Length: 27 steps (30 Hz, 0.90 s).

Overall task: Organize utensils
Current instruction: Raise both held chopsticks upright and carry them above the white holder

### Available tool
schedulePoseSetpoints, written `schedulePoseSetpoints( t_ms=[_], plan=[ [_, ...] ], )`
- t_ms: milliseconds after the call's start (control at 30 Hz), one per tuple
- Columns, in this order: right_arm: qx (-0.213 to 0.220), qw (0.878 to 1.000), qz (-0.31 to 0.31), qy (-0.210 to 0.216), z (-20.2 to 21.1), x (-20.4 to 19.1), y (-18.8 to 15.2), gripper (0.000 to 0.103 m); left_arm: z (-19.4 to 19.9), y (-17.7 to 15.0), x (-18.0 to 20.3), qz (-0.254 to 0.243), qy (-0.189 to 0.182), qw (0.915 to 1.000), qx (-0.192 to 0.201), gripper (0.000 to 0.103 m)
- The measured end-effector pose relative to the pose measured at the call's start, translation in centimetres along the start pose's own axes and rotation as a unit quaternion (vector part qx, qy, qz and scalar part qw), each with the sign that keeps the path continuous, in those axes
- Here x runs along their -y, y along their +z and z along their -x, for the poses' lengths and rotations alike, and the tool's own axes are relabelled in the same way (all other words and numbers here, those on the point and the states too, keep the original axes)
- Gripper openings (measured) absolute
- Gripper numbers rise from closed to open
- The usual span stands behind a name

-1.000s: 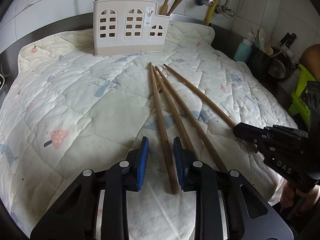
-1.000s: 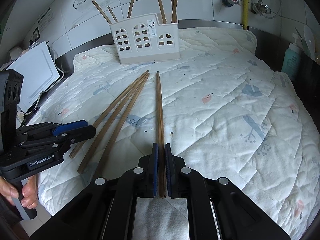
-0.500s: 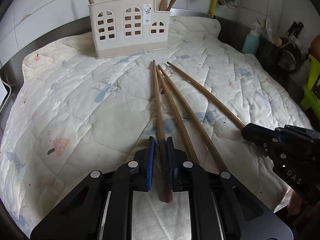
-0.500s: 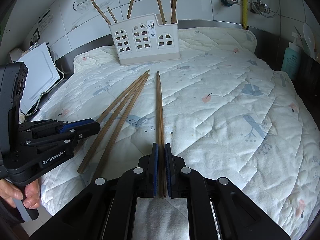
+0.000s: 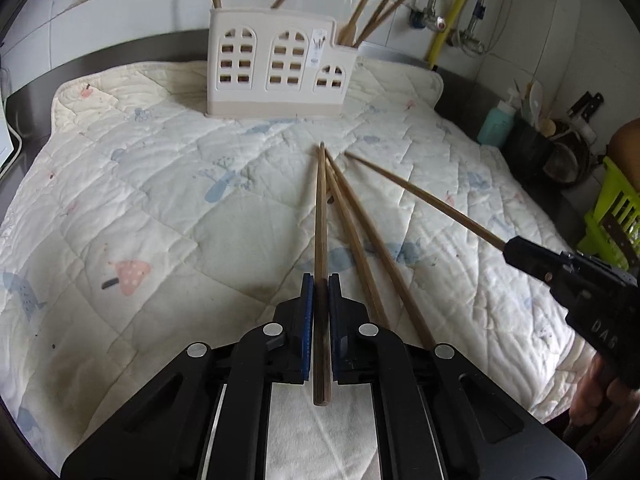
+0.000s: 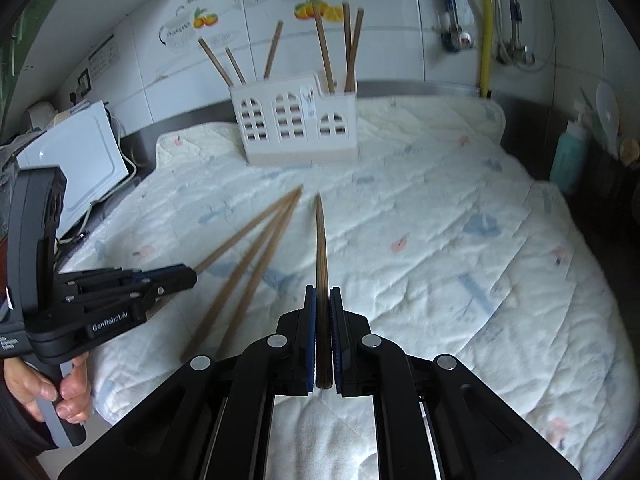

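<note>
The left tool (image 5: 319,292) sits at the bottom centre of its own view, its blue-padded jaws closed tight on a wooden chopstick (image 5: 321,216). That left-held chopstick runs straight up the middle of the frame, its butt end poking back past the pads and its tip pointing toward the holder. Just to its right, two loose chopsticks (image 5: 362,240) lie on the quilted cloth (image 5: 160,208), fanning out from nearly the same point as the held one's tip.

Further right in that view, the right tool (image 5: 510,250) comes in from the right edge, clamped on the end of a second chopstick (image 5: 420,196) that slants up toward the frame's centre.

In the right wrist view the right tool (image 6: 323,300) fills the bottom centre, jaws pressed shut on that same stick (image 6: 320,248), which points up the middle of the frame. The left tool (image 6: 188,276) shows at the left edge, the person's hand (image 6: 60,396) wrapped round its handle at lower left. The loose chopsticks (image 6: 256,264) slant between the two tools, somewhat blurred.

The white utensil holder (image 5: 276,72), with arched window cut-outs, stands at the upper centre, on the far part of the cloth, well apart from both tools. Several chopsticks (image 6: 332,48) already stand in it, leaning at different angles. The cloth covers a dark desk (image 5: 100,52) against a tiled wall.
</note>
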State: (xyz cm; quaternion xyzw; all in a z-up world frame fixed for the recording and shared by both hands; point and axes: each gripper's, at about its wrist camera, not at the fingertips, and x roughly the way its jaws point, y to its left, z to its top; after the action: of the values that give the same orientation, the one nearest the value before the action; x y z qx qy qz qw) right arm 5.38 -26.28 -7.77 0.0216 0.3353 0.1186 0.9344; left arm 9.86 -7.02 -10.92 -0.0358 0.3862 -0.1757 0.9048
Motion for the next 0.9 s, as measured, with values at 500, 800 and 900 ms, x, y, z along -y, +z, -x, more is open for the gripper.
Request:
schedulePoseSetpoints(
  t_ms=[500, 800, 900],
  plan=[
    [0.061, 0.997, 0.020, 0.030, 3.8, -0.4, 6.6, 0.006, 4.3, 3.9, -1.5, 0.012, -0.030, 0.9956, 0.087, 0.005],
    [0.081, 0.995, 0.049, 0.035, 4.7, -0.5, 12.4, 0.006, 5.9, 7.2, -1.4, -0.019, -0.027, 0.9918, 0.124, 0.005],
    [0.092, 0.993, 0.063, 0.028, 5.0, -0.5, 14.6, 0.006, 6.5, 8.7, -1.2, -0.036, -0.024, 0.9899, 0.135, 0.005]
  ],
)
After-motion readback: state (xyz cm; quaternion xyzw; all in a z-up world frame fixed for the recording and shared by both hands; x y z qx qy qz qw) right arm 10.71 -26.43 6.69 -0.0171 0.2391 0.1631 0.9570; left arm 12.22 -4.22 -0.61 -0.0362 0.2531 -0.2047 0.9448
